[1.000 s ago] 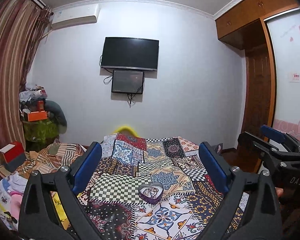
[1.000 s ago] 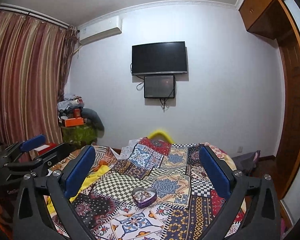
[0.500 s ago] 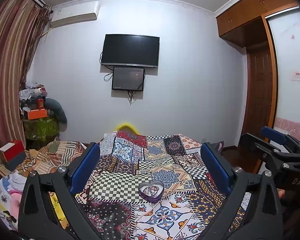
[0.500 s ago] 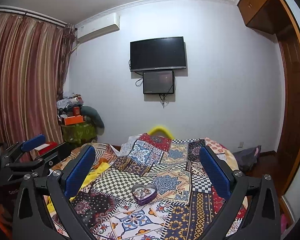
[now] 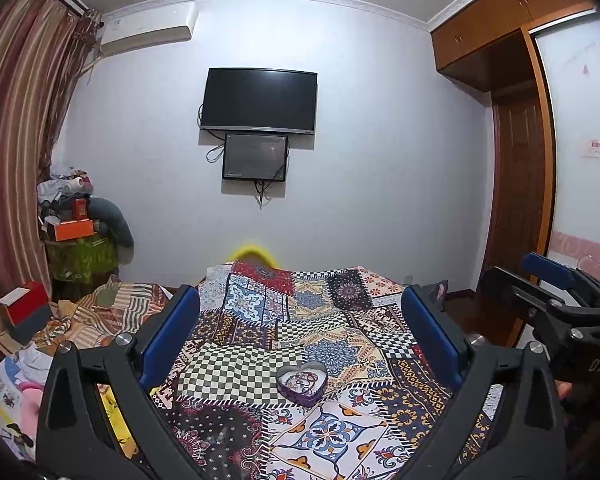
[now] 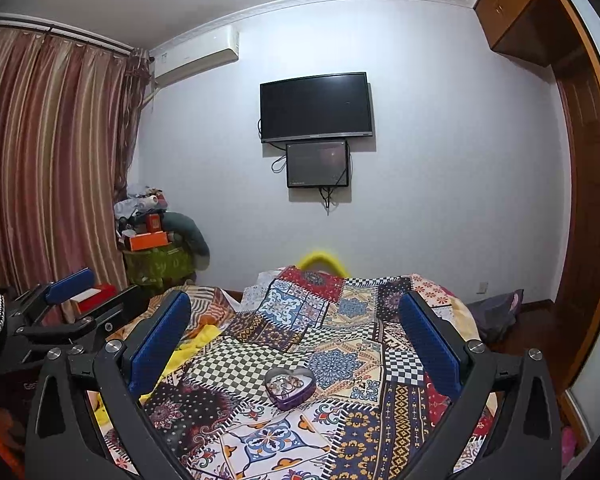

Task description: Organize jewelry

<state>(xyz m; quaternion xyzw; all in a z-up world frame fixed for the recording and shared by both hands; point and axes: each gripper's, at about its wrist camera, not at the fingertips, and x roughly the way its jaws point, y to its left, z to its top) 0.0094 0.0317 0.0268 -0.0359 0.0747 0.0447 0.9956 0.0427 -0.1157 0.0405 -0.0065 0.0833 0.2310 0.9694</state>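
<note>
A bed covered by a patchwork quilt (image 5: 260, 364) of checkered, floral and tile-like squares carries a purple heart-shaped tin (image 5: 301, 383) holding tangled jewelry (image 5: 300, 380). In both wrist views the tin sits between the spread jaws, slightly beyond their tips.

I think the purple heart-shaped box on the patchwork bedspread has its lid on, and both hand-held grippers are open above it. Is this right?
Not quite. The heart-shaped box has no lid on: it lies open on the patchwork bedspread, with jewelry visible inside, as the left wrist view shows. The left hand-held gripper and the right hand-held gripper are indeed open.
</note>
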